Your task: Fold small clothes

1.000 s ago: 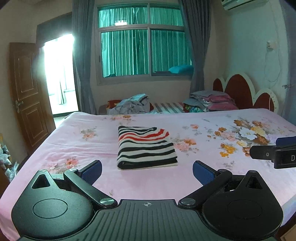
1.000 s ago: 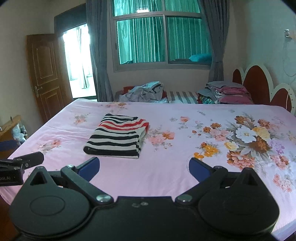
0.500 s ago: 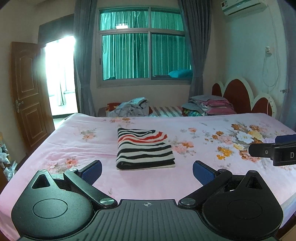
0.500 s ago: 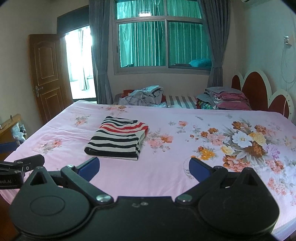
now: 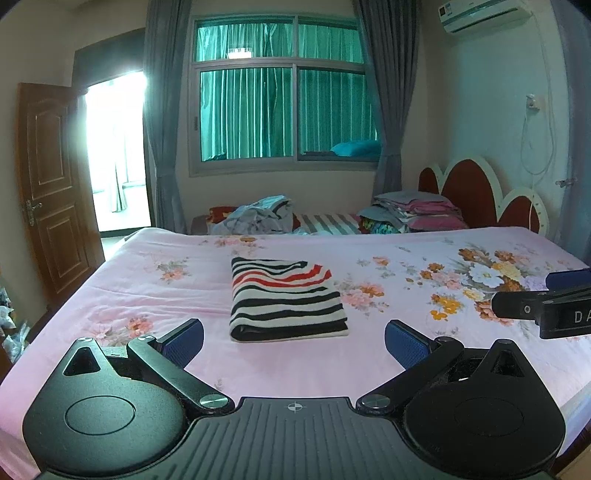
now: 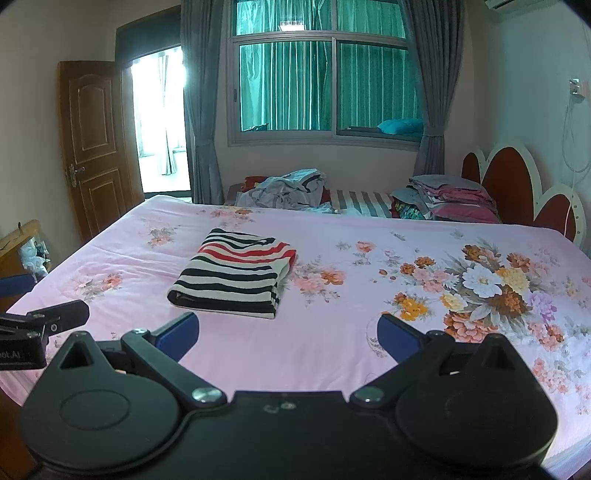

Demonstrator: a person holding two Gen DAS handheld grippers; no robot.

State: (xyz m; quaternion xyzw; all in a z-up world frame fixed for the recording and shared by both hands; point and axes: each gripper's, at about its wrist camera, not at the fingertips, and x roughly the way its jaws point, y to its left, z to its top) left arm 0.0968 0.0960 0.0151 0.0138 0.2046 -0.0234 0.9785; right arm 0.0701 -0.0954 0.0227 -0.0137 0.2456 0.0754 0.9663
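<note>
A bed (image 5: 369, 362) spread with a pink floral sheet (image 6: 480, 280) fills a bedroom beneath a green-curtained window (image 5: 280, 110) framed by grey drapes (image 6: 199, 110). A brown wooden door (image 5: 48, 184) stands open onto bright daylight at left, a red scalloped headboard (image 6: 517, 177) rises at right, and an air conditioner (image 5: 484, 14) hangs on the wall above

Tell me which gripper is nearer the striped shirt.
Left gripper, though only slightly: the shirt lies straight ahead of it. The right gripper sits off to the shirt's right.
</note>
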